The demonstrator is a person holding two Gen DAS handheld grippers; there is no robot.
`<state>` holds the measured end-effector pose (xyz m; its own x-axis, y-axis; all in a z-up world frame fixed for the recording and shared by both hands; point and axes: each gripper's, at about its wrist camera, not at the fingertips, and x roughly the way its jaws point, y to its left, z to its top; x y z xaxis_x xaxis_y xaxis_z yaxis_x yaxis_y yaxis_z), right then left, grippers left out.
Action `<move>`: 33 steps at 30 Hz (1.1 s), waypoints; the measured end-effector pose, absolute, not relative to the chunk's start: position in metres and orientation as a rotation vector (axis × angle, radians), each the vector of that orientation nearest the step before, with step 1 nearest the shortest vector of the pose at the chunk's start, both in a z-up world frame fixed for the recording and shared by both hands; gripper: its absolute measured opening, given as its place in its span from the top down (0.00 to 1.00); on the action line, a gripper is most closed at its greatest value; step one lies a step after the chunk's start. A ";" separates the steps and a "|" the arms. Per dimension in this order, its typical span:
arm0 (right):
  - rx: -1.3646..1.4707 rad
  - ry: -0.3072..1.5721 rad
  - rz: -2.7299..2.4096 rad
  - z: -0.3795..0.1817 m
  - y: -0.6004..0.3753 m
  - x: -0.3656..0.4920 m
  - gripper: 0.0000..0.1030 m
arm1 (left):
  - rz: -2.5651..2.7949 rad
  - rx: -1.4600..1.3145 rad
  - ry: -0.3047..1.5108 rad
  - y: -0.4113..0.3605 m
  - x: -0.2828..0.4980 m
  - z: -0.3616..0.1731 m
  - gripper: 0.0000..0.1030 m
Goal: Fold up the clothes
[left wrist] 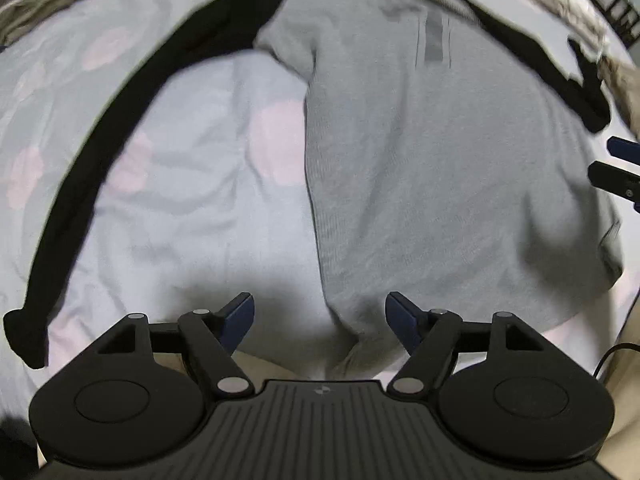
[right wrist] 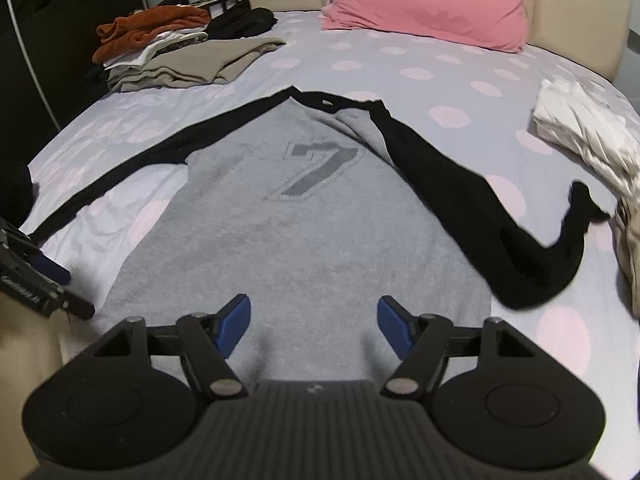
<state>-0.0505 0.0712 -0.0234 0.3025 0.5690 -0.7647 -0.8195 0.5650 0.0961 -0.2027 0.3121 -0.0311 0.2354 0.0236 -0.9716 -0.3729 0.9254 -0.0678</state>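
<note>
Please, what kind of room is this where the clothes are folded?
Most likely a bedroom. The grey shirt with black sleeves lies spread on a bed with a polka-dot sheet. A pink pillow leans on a padded headboard, and a pile of folded clothes sits at the far left.

Both grippers' fingers [left wrist: 240, 314] [right wrist: 394, 322] spread apart.
</note>
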 end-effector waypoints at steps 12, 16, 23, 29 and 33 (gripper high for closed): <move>-0.490 0.851 1.170 0.014 0.173 0.121 0.22 | 0.296 -0.448 1.205 0.312 -0.144 0.000 0.31; -0.532 0.886 1.120 0.007 0.228 0.172 0.21 | 0.288 -0.456 1.198 0.310 -0.114 -0.003 0.31; -0.631 0.935 1.104 -0.033 0.298 0.209 0.21 | 0.310 -0.431 1.213 0.310 -0.089 -0.019 0.31; -0.787 0.923 1.148 -0.075 0.329 0.207 0.21 | 0.300 -0.495 1.253 0.305 -0.092 -0.050 0.31; -0.822 0.905 1.185 -0.087 0.332 0.204 0.29 | 0.283 -0.504 1.280 0.304 -0.093 -0.058 0.31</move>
<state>0.2043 0.3325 -0.0866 0.1323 0.3995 -0.9071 -0.9803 0.1880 -0.0602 -0.0927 0.3044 -0.0583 0.2727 -0.0747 -0.9592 -0.4714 0.8588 -0.2009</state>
